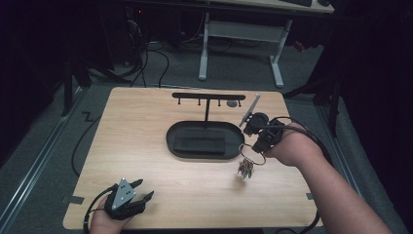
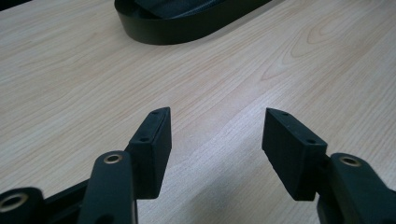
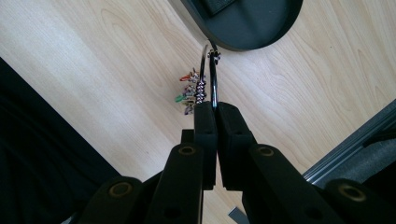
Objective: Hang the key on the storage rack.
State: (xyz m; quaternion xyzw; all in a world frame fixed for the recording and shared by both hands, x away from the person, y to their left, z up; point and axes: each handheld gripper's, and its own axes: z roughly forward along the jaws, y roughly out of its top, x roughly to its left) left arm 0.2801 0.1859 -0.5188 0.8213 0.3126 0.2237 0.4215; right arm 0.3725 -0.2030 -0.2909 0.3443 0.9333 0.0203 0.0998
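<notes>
While the left tool point(image 1: 140, 189) rests spread and empty at the desk's point(image 1: 146, 122) near edge, the right tool point(image 3: 215, 106) pinches a metal ring point(image 3: 212, 74) with colourful charms point(image 3: 187, 92), lifted beside the black oval tray point(image 1: 202, 139).

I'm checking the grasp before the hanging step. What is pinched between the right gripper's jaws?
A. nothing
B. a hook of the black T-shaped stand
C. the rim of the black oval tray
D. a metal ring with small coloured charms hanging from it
D: in the right gripper view the right gripper is shut on the metal ring, coloured charms dangling from it.
</notes>
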